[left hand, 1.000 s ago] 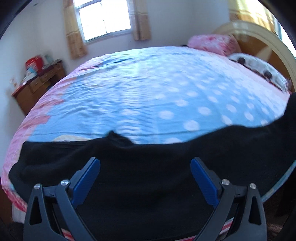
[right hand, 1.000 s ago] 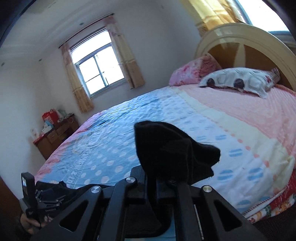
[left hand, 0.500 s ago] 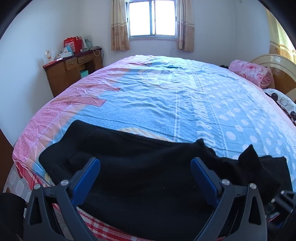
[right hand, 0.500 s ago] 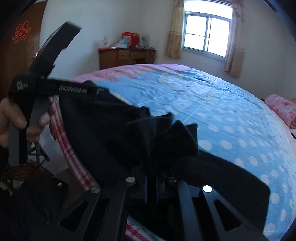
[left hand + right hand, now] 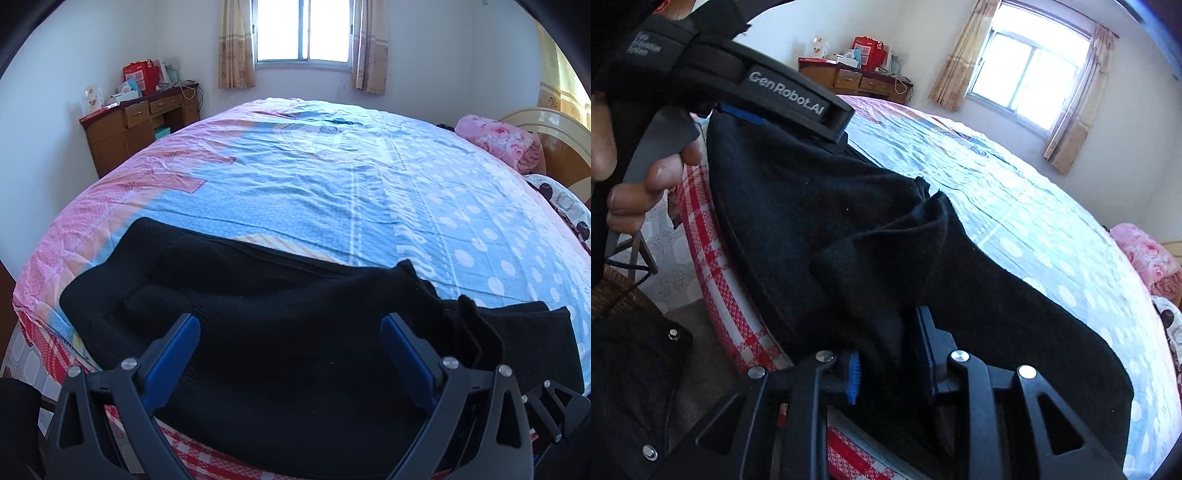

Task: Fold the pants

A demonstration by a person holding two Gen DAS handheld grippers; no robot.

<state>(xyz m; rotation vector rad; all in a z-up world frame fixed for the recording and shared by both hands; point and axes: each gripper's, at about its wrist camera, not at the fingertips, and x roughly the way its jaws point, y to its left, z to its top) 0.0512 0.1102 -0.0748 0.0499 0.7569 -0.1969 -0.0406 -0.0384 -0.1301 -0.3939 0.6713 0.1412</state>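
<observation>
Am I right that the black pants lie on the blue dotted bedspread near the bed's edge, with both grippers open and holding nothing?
Not quite. The left gripper is open above the black pants on the bedspread, but the right wrist view shows the right gripper with a bunch of the pants' fabric between its fingers, so it is holding them.

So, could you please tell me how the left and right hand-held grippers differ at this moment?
The left hand-held gripper is wide open above the black pants, gripping nothing; the right hand-held gripper is nearly shut, with a bunched fold of the pants between its blue pads. Both are black-framed and sit at the near edge of the bed.
</observation>
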